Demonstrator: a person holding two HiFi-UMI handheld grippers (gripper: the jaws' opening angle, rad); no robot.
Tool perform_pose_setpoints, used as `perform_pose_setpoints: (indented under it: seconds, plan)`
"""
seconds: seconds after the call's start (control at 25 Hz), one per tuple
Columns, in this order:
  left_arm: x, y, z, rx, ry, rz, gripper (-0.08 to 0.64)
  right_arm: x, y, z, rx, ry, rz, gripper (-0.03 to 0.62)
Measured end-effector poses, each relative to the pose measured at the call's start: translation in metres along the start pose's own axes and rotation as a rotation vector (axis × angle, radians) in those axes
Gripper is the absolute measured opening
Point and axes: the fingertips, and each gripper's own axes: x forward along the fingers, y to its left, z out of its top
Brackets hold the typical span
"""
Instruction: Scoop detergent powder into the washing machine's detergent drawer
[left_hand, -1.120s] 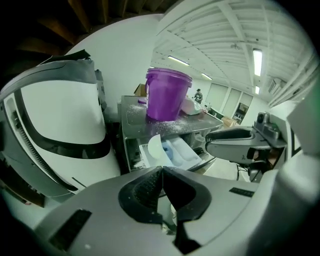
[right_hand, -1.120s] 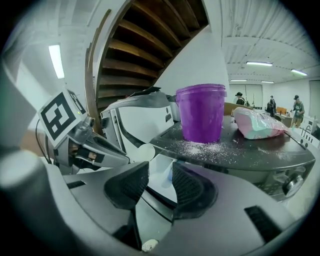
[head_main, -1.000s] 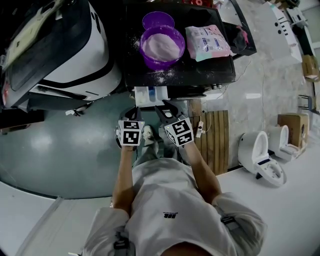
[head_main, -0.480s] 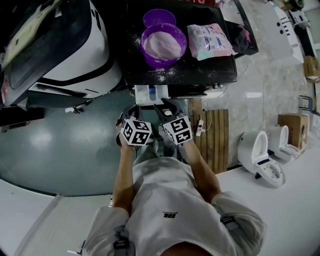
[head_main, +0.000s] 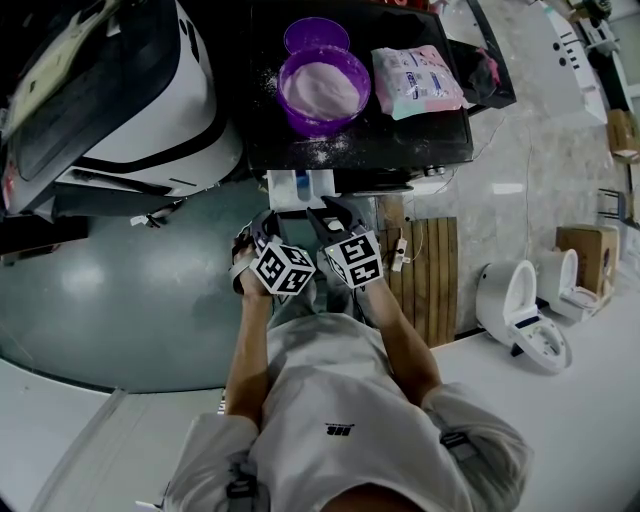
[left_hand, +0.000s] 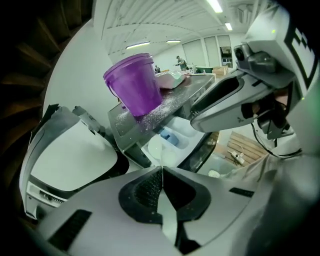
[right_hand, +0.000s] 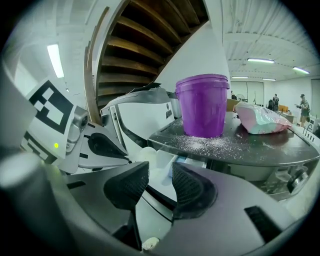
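**At the front edge of the machine: both grippers empty, no scoop in hand**

Between the pads of the left gripper (left_hand: 161, 168) there is nothing; its jaws are pressed together at the tips. The right gripper (right_hand: 161, 172) has its jaws a narrow gap apart, likewise on nothing. Both hang just in front of the open detergent drawer (head_main: 300, 188), which juts from the front edge of the washing machine top (head_main: 420, 142). The powder (head_main: 322, 90) lies in the purple tub (head_main: 325, 126) near the left edge of that top. A detergent bag (head_main: 415, 82) lies beside it toward the right edge.

Judgement: the step in hand is the reach up to the tub. Spread one gripper's jaws before arrival. Carry each load low and level over the front edge; spilled grains (right_hand: 215, 144) around the tub suggest that loads shed easily.

The head view alone shows the tub's fill and the lid (head_main: 316, 38) behind it. Only the gripper views show the jaw state. No view shows a scoop.
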Motion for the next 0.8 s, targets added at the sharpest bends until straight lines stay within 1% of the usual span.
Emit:
perform_pose_setpoints:
  seconds: [0.08, 0.28, 0.52, 0.64, 0.8]
  plan:
    - [0.0005, -0.0004, 0.0003, 0.009, 0.001, 0.004, 0.015, 0.0009, -0.0008, -0.0011, -0.002, 0.0, -0.001, 0.146]
    - [-0.0005, 0.0002, -0.0007, -0.009, -0.002, -0.01, 0.015, 0.0013, 0.0011, -0.0012, 0.001, 0.0, 0.001, 0.146]
    - [-0.0068, 0.0043, 0.0039, -0.022, -0.015, -0.001, 0.015, 0.0017, 0.0016, -0.0019, 0.001, -0.001, 0.004, 0.146]
    - [0.0, 0.0001, 0.0003, -0.016, -0.005, -0.01, 0.015, 0.0021, 0.0019, -0.0036, 0.002, 0.004, 0.004, 0.144]
    - [0.0008, 0.0004, 0.0003, -0.026, -0.002, -0.021, 0.015, 0.0007, 0.001, -0.0041, 0.002, 0.006, -0.002, 0.144]
